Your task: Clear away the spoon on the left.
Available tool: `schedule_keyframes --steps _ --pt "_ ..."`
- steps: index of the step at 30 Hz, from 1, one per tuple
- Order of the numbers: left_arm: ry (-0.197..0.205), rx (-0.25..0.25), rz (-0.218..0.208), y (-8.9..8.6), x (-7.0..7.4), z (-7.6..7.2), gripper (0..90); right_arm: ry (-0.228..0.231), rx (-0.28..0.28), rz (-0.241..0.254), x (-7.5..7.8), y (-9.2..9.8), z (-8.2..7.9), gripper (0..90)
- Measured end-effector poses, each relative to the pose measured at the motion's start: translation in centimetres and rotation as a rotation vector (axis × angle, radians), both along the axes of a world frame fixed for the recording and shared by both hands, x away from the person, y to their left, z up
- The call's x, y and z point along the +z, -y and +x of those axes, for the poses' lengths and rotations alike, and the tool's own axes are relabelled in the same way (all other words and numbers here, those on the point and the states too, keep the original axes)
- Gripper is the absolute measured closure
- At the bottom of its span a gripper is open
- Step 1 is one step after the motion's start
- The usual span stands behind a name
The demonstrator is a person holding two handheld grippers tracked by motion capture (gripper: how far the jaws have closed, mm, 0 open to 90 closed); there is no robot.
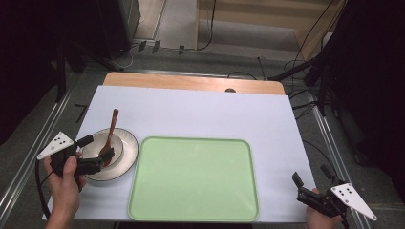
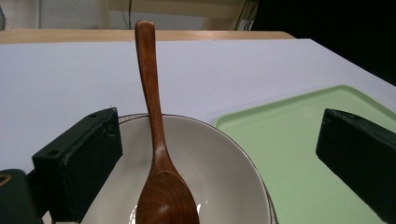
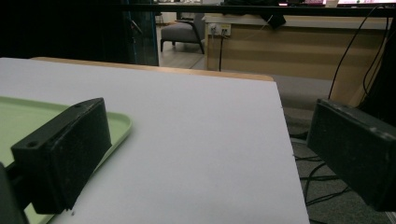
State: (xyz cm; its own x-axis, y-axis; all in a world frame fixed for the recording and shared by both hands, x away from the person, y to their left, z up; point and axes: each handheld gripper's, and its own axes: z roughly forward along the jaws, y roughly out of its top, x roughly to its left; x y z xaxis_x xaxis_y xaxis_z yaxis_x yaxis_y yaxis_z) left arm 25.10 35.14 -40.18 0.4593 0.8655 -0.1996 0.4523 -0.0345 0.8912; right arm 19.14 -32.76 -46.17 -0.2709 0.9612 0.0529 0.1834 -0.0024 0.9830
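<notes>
My left hand-held gripper (image 2: 210,158) stands wide open, holding nothing, its 2 jaws astride the wooden spoon (image 2: 156,154) lying in the bowl (image 2: 224,158). Closing off-centre could flip the spoon out. My right hand-held gripper (image 3: 210,158) waits open and empty over the desk (image 3: 196,140).

We see bare hands holding the black left gripper (image 1: 98,153) and right gripper (image 1: 302,186), each with a dotted grey triangular plate and black cable.
</notes>
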Motion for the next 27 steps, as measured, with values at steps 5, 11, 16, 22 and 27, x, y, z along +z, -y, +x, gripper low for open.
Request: schedule_keyframes --steps 5,11,16,22,27 --pt "-0.03 -0.002 -0.015 -0.5 0.2 1.0 0.0 -0.001 -0.002 0.002 0.0 0.1 0.0 0.0" --pt "-0.037 -0.022 -0.005 -0.7 0.6 2.0 0.0 0.001 0.003 -0.001 0.0 0.0 0.1 0.0" --pt "-0.047 -0.033 -0.01 -0.6 0.7 2.7 0.0 0.0 0.001 -0.003 0.0 -0.1 0.1 0.0" --pt "-0.09 0.001 -0.029 -0.8 0.9 4.1 0.0 0.002 0.0 -0.001 0.1 0.1 0.0 0.0" --pt "-0.109 0.037 0.01 -0.8 1.1 5.1 5.9 0.0 0.003 -0.002 0.0 0.0 0.1 0.0"
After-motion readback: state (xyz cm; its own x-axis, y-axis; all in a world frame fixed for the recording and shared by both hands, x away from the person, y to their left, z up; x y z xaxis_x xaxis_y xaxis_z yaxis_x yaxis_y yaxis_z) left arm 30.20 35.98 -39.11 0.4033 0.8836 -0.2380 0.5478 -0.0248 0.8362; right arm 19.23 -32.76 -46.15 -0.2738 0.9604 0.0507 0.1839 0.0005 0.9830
